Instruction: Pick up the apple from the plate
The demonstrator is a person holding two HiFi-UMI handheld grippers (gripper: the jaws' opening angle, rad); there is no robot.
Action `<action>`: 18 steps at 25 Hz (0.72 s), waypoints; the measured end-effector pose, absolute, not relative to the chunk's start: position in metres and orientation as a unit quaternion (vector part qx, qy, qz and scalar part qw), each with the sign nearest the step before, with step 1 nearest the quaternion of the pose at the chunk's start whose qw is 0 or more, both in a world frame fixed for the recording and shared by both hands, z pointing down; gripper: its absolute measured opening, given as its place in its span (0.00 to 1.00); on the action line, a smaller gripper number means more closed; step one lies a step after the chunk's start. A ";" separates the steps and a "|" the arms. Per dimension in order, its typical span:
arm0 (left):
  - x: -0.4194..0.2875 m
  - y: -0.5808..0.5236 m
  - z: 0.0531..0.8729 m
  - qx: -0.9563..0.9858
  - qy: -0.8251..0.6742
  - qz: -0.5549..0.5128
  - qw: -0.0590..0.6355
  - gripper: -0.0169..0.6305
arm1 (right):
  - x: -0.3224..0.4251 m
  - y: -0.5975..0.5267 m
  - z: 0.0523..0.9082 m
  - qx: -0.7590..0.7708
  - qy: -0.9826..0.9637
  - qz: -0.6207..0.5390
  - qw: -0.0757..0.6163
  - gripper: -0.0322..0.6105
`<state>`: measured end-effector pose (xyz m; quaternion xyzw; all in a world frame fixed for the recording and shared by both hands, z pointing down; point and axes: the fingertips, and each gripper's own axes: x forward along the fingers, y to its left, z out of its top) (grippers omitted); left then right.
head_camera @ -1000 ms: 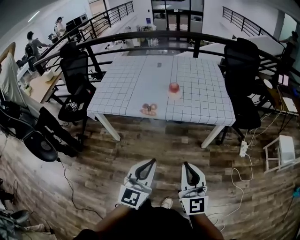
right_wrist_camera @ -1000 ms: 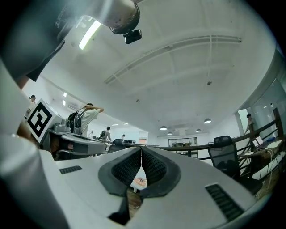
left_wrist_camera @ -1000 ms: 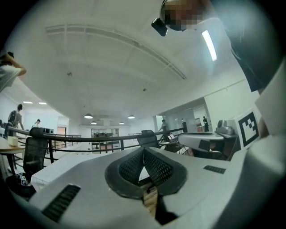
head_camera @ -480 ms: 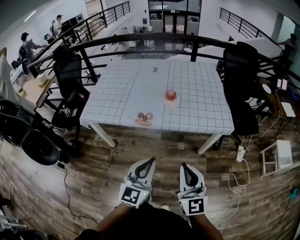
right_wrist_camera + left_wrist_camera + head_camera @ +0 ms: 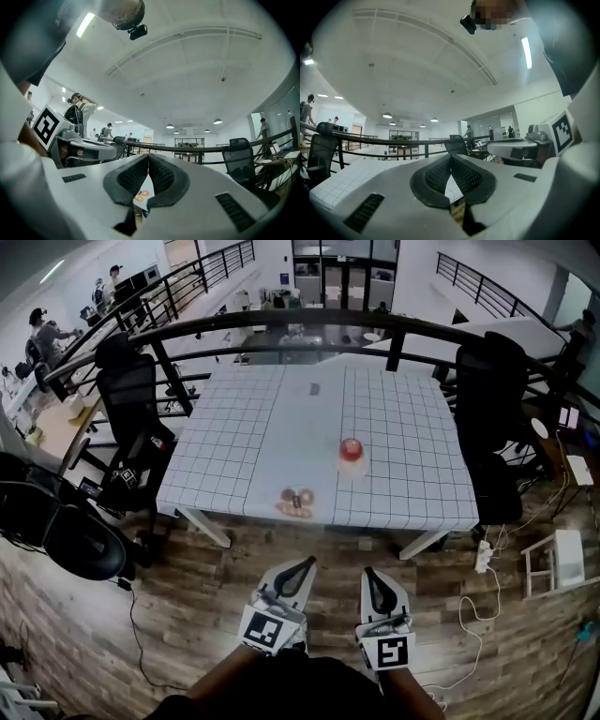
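Approach step: the red apple (image 5: 351, 447) sits on its small pale plate (image 5: 352, 466), right of centre on the white gridded table (image 5: 244, 427), well apart from the 2 grippers. The left gripper (image 5: 305, 564) and right gripper (image 5: 369, 572) are clenched on nothing; 1 must open near it. Only the head view shows the apple; the right gripper view catches the near plate of small fruit (image 5: 139, 195).

The white table with a black grid (image 5: 253, 427) is brought nearer than a second ago and fills more of the head view. The strip of brown wooden floor (image 5: 328, 545) between its near edge and the white left tongs (image 5: 307, 564) and right tongs (image 5: 369, 572) is narrowed. The red apple (image 5: 352, 447) on its small pale plate (image 5: 353, 466) and the flat plate of brown ring pastries (image 5: 296, 502) are shown lower.
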<state>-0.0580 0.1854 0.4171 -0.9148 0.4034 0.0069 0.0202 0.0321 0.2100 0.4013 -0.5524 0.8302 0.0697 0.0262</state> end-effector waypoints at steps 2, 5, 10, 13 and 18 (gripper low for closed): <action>-0.063 0.173 0.418 -0.916 0.400 0.006 0.018 0.06 | 0.025 0.196 0.404 -0.554 0.830 0.072 0.018 0.09; -0.071 0.155 0.417 -0.919 0.393 0.008 0.022 0.06 | 0.017 0.177 0.407 -0.559 0.826 0.071 0.017 0.09; -0.082 0.134 0.416 -0.924 0.382 0.014 0.026 0.06 | 0.004 0.156 0.410 -0.563 0.822 0.084 -0.001 0.09; -0.086 0.127 0.418 -0.927 0.374 0.016 0.026 0.06 | -0.004 0.147 0.404 -0.573 0.815 0.078 0.014 0.09; -0.094 0.119 0.418 -0.933 0.357 0.019 0.028 0.06 | -0.013 0.138 0.405 -0.587 0.806 0.079 0.011 0.09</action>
